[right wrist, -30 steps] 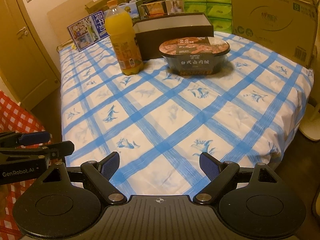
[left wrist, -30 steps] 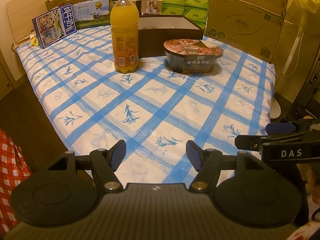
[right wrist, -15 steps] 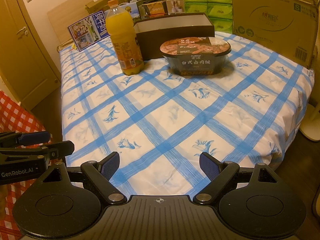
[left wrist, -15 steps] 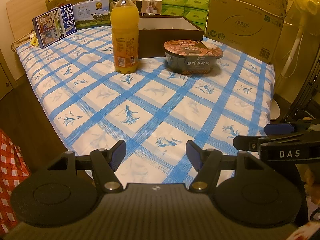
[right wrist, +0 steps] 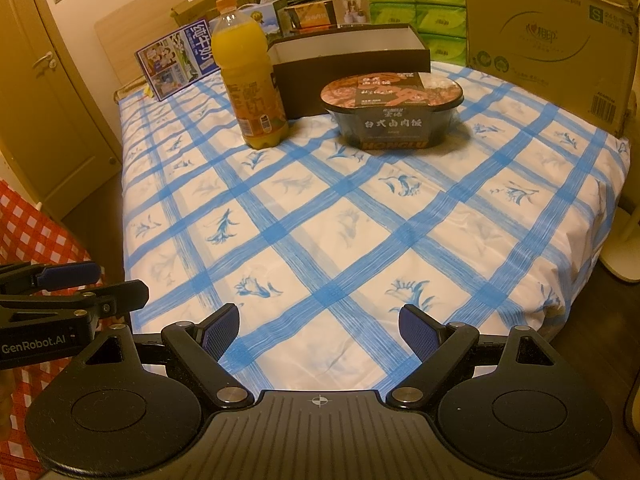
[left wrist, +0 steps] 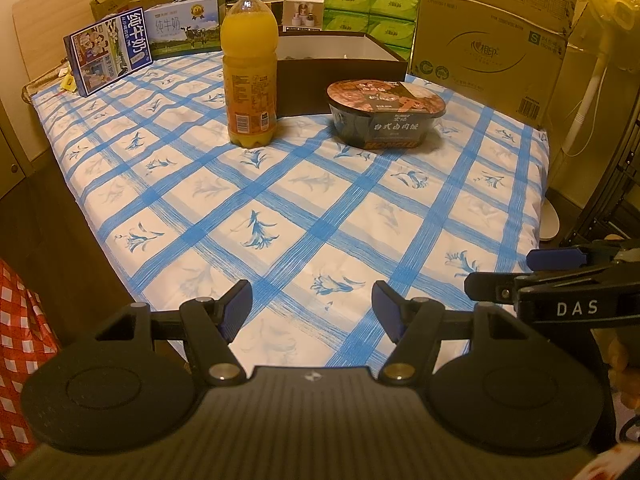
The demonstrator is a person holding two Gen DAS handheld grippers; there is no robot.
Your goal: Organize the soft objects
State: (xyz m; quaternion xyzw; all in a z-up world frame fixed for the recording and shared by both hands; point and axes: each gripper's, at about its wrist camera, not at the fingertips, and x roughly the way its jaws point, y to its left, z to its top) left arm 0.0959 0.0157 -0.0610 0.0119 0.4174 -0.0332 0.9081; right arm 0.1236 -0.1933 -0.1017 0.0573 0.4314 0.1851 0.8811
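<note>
**Both grippers spread and empty above the near edge of the bed**

Left gripper (left wrist: 312, 304) is held over the near edge of the bed cover (left wrist: 304, 200) with its jaws spread and nothing between them. Right gripper (right wrist: 319, 330) is held the same way, jaws parted wide and empty, over the same near edge. Each gripper is seen from the side in the other's wrist view, at the frame margin.

The surface is a white cover with a blue grid and blue flower prints; its near half is bare. An orange drink bottle (left wrist: 250, 68) is stood upright toward the far half. A sealed instant rice bowl (left wrist: 386, 114) is set to the right of the bottle, apart from it. A dark open box (left wrist: 340, 76) is placed directly behind both.

Along the far edge, two milk cartons (left wrist: 110, 56) are leaned or stood at the left. Green tissue packs (left wrist: 370, 12) are stacked behind the dark box, and a large cardboard carton (left wrist: 492, 36) is stood at the right far corner.

A wooden headboard (right wrist: 160, 16) and a cupboard door (right wrist: 44, 92) are seen at the left of the room. A red-and-white checked cloth (right wrist: 36, 232) is visible beside the bed at lower left. A white fan stand (left wrist: 584, 96) is seen at the right.
</note>
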